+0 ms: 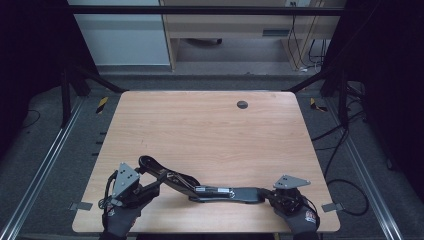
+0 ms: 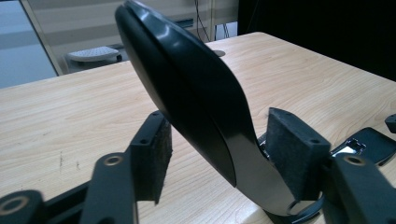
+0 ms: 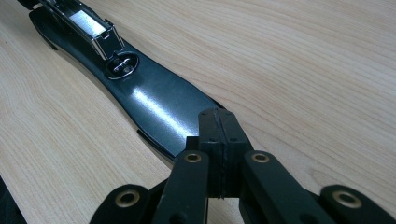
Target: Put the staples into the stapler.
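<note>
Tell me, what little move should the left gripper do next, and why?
Probably close the left gripper on the stapler's raised black top arm. Its jaws stand open on either side of it, one pad touching, while the shut right gripper presses the base to the table.

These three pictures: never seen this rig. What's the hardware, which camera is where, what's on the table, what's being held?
There is no robot arm. A person in dark gloves holds a hand-held two-jaw gripper in each hand: the left gripper and the right gripper.

The high view looks down on the wooden table from the person's side. The other two cameras ride on the grippers and look along their black jaws.

On the table lies a long black stapler, swung open. In the left gripper view its raised upper arm stands between the open jaws, against the right pad and clear of the other. In the right gripper view the jaws are shut, pads together, at the end of the stapler's flat base.
</note>
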